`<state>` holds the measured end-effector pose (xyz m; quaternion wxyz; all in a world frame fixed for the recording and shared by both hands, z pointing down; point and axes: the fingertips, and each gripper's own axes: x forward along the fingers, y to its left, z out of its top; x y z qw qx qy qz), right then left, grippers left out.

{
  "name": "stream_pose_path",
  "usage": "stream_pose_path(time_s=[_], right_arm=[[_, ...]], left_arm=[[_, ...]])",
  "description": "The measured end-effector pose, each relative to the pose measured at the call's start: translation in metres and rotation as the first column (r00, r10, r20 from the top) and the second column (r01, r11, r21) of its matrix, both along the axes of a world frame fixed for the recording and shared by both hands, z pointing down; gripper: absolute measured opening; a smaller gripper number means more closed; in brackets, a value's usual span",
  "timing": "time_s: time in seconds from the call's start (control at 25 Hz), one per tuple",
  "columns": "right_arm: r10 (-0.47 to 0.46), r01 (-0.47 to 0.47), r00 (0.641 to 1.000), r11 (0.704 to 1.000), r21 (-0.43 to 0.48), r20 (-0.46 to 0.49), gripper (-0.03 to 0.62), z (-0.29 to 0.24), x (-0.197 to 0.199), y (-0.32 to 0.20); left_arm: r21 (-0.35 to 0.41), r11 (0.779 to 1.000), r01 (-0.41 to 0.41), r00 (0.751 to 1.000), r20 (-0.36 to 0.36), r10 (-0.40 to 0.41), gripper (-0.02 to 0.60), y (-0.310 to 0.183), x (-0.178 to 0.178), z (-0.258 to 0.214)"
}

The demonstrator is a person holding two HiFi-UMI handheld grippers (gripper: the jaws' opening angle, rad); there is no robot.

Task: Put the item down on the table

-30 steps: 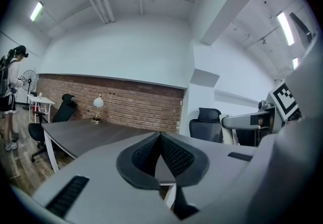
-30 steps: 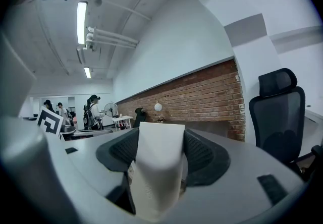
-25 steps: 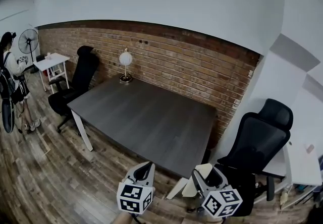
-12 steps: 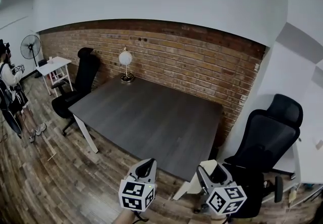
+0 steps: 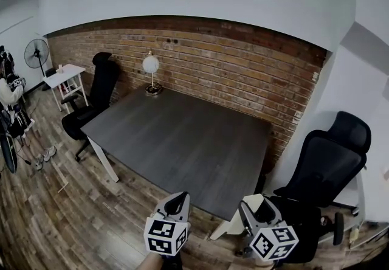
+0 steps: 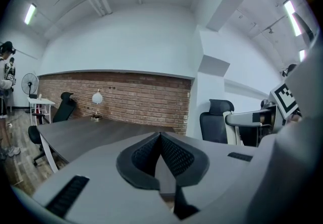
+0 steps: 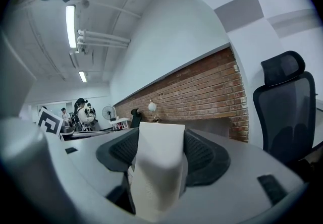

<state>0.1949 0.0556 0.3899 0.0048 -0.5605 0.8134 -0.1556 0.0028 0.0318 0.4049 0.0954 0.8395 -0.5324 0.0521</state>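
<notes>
1. A brick wall [image 5: 231, 68] ran along the far edge of the table [image 5: 182, 141].
2. A lamp [image 5: 151, 65] with a round white globe stood at the table's far left corner, close to the wall.
3. A black office chair [image 5: 97, 95] stood by the table's left edge; a second black office chair [image 5: 325, 165] stood beyond its right edge.
4. A small white side table [image 5: 64, 74] and a standing fan [image 5: 36, 53] stood far to the left on the wooden floor [image 5: 55, 214].
5. A person [image 5: 7, 95] stood near them.
</notes>
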Motion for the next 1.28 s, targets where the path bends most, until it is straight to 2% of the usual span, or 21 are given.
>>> stream_pose_path(time_s=[0.36,0.72,1.28], right_arm=[[0.042,-0.041,0.999,0.999,0.026,-0.025,0.298,0.002,-0.005,-0.044],[0.062,-0.062,0.997,0.998,0.023,-0.038,0.298,-0.004,-0.031,-0.118],[0.145,-0.144,0.989,0.989,0.043,-0.039,0.298,-0.022,-0.059,-0.224]], left_arm=[[0.027,0.998,-0.059,0.998,-0.016,0.06,0.017,-0.057,0.002,0.0],[0.022,0.997,-0.069,0.997,-0.034,0.07,0.017,-0.136,-0.027,0.0],[0.047,0.988,-0.148,0.989,-0.024,0.149,0.017,-0.255,-0.052,-0.016]])
